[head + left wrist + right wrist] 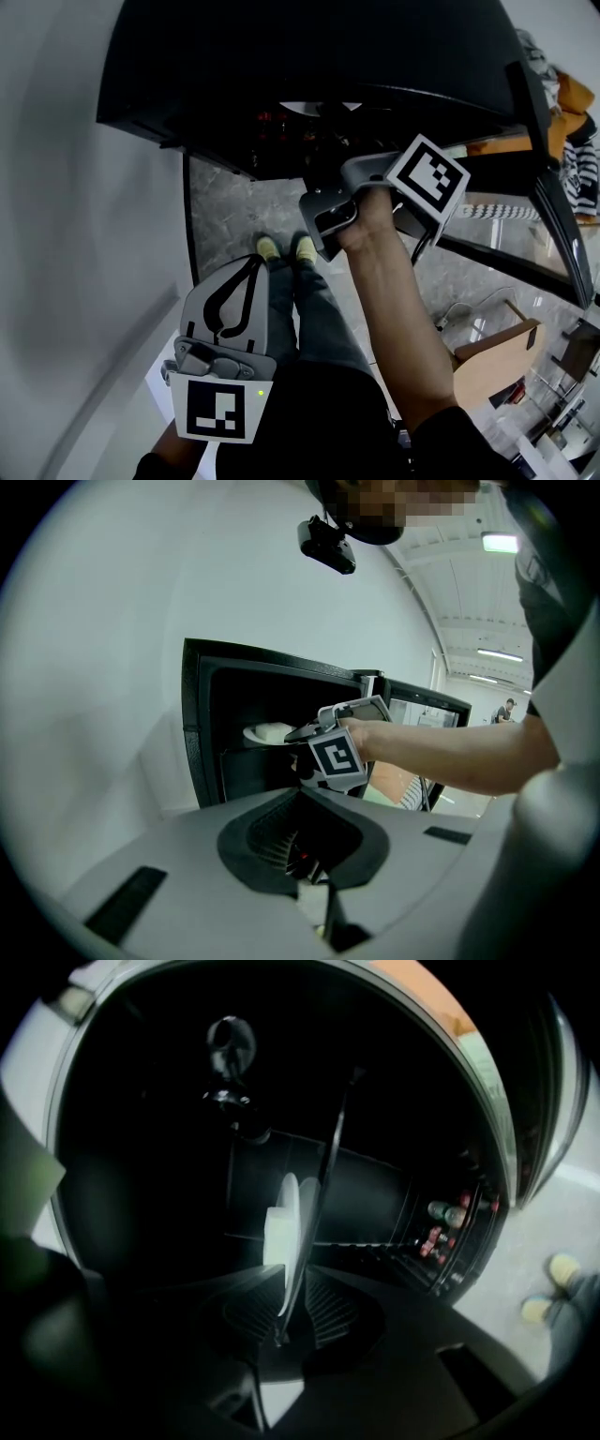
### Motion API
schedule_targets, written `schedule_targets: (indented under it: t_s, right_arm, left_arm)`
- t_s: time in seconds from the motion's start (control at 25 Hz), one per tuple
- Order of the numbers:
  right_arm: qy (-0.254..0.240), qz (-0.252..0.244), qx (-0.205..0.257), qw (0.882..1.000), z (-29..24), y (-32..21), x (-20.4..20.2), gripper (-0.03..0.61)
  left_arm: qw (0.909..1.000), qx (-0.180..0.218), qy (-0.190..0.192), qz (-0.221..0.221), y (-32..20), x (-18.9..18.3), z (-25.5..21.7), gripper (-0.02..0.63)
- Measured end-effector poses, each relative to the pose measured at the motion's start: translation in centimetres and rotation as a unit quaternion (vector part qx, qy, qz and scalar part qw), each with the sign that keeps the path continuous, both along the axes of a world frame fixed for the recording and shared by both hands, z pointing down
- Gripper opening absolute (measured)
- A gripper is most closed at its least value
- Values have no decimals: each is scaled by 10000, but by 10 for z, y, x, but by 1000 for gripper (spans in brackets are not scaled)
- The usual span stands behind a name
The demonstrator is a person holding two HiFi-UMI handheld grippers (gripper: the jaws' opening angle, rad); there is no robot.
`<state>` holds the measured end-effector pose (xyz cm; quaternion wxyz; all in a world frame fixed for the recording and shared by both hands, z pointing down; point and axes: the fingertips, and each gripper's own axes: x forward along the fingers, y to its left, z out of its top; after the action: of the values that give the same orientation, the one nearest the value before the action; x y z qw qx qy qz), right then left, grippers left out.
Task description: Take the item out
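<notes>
Inside the dark black cabinet (201, 733), the right gripper (285, 1314) clamps the rim of a white plate (287, 1283) bearing a pale, indistinct item (274, 1237); the left gripper (251, 268), outside, is closed on nothing.

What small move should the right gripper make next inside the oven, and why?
Likely draw the right gripper straight back, kept level: it is pinched on the rim of the white plate, which sits inside the black oven.
</notes>
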<state>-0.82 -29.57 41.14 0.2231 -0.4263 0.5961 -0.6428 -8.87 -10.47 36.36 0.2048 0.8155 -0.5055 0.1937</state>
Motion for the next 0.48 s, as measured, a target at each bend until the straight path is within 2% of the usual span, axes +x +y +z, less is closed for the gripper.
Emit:
schedule_targets:
  t_s: [0.48]
  right_arm:
    - [-519,187,-219,9982,2,3,2,55]
  left_arm:
    - [10000,21,-70,-6,1,-5,4,8]
